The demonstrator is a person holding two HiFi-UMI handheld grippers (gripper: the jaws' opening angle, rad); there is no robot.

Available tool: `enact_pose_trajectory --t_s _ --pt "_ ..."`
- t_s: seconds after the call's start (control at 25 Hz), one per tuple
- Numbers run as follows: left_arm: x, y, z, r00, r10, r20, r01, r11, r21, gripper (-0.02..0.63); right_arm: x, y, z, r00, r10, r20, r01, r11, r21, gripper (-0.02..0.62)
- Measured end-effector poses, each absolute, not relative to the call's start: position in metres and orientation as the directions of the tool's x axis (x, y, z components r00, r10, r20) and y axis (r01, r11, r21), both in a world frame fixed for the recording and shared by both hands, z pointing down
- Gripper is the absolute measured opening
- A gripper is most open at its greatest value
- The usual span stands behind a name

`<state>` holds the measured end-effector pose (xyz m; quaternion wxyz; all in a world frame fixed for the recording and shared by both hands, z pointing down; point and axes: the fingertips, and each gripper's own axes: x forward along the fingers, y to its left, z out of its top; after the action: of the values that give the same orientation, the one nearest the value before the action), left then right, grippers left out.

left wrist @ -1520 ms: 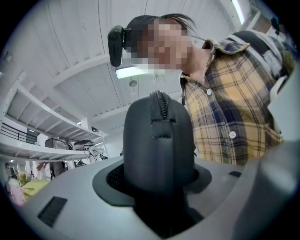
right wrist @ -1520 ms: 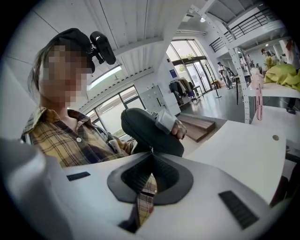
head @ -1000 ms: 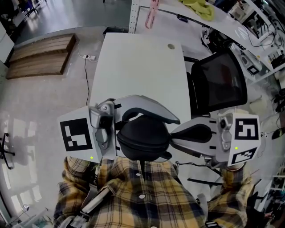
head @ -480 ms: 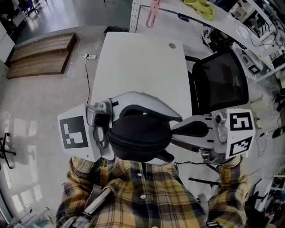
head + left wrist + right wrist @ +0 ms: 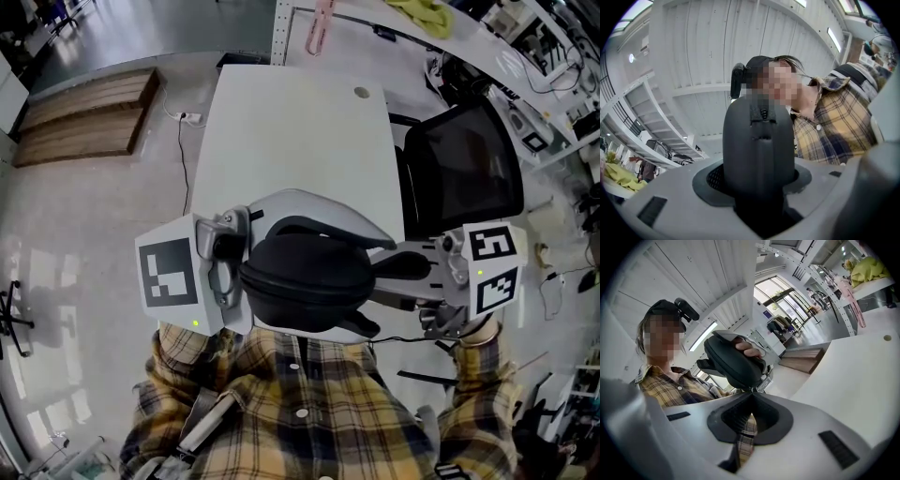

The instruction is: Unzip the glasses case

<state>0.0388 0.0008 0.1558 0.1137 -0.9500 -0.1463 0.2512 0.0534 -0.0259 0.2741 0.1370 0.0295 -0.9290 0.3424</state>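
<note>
From the head view, the left gripper [image 5: 375,289] has its pale curved jaws clamped over and under the glasses case [image 5: 300,281]. It holds the case in the air against the checked shirt [image 5: 300,412], above the near edge of the white table [image 5: 291,131]. The right gripper [image 5: 373,270] comes in from the side with its dark tips at the end of the case.

In the left gripper view, the case stands end-on between the jaws. It is matt black and domed, with a stitched zip seam [image 5: 761,115] running over the crown. The jaw faces are smooth grey plastic with dark textured pads.

In the right gripper view, the jaws are pressed together at the tip, right on the case's lower edge. I take it they are pinching the zip pull [image 5: 751,388], which is too small to see clearly. To do this well, I'd say the left clamp should stay firm. The right should draw the pull round the curve of the seam, not straight away from the shell.
</note>
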Motion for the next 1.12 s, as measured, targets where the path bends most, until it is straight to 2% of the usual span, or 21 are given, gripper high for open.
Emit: enact_pose_trajectory --t_s 0.4,1.12 --pt "0.066 -0.008 0.162 0.852 0.331 -0.406 0.247 -0.938 -0.245 0.252 0.07 -0.033 0.286 -0.982 0.012 0.19 -0.124 0.719 -0.684 -0.002" --pt "0.088 -0.001 0.16 0.851 0.364 -0.378 0.298 -0.928 -0.224 0.252 0.073 -0.032 0.292 -0.984 0.024 0.176 -0.103 0.729 -0.676 -0.002"
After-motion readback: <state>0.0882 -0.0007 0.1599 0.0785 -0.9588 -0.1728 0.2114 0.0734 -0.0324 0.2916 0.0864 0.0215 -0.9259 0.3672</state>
